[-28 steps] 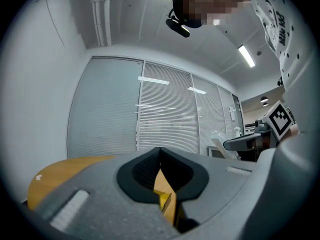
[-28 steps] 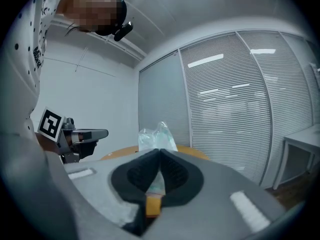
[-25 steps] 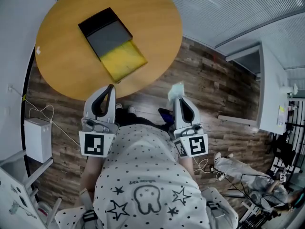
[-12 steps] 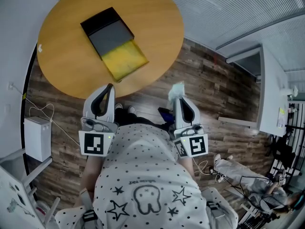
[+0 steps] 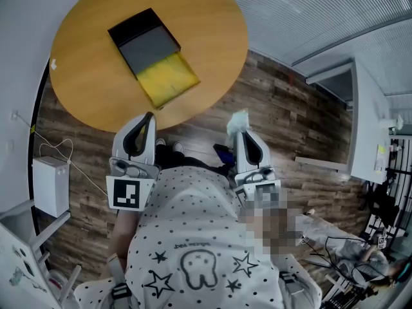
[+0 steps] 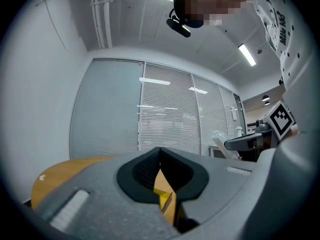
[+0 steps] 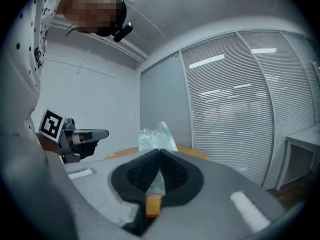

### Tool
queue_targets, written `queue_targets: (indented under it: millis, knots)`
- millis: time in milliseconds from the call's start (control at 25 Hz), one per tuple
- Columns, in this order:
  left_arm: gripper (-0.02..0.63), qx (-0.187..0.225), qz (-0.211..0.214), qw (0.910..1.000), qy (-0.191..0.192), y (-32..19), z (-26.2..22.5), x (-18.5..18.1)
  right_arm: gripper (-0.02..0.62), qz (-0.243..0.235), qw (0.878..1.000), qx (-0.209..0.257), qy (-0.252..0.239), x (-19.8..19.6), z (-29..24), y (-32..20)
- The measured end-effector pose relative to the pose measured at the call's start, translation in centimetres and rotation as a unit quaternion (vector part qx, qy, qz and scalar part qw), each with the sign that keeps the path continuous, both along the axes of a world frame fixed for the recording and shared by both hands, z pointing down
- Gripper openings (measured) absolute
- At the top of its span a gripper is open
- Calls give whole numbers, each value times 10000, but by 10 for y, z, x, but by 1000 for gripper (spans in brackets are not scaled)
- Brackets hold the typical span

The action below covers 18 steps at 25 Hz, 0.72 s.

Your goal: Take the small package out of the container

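A black open container [image 5: 143,34] lies on the round wooden table [image 5: 84,76], with a yellow sheet [image 5: 168,79] at its near end. My right gripper [image 5: 239,134] hangs off the table's near edge, over the floor, shut on a small clear, pale green package [image 5: 239,121]. In the right gripper view the package [image 7: 157,136] sticks up from between the closed jaws of the right gripper [image 7: 160,153]. My left gripper [image 5: 149,117] sits at the table's near rim, shut with nothing in it. The left gripper view shows the left gripper [image 6: 160,153] with its jaws together.
A white box [image 5: 51,188] with cables stands on the wood floor at the left. A white desk [image 5: 368,127] and more cables are at the right. The person's dotted shirt [image 5: 193,250] fills the bottom of the head view.
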<state>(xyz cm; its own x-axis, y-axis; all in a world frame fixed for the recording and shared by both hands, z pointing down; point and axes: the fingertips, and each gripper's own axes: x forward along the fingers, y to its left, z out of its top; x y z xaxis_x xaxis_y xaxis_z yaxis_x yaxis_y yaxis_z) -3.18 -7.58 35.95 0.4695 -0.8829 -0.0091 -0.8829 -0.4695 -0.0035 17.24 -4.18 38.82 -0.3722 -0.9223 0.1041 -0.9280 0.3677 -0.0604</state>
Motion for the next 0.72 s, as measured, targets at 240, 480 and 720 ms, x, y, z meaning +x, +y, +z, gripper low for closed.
queue_targets:
  millis: [240,480,720]
  knots:
    - [9,6,7,10000,20,0,-1,-1,3,-39,10000,18,8,-2,-2,-2]
    - [9,-3,21,10000,27,1,-1,0,3,-204,9998,53,61,-12,-3,-5]
    - [9,17,15,10000,26,2,-1,-1,4,-235,9996,122,64,-13,-9,-7]
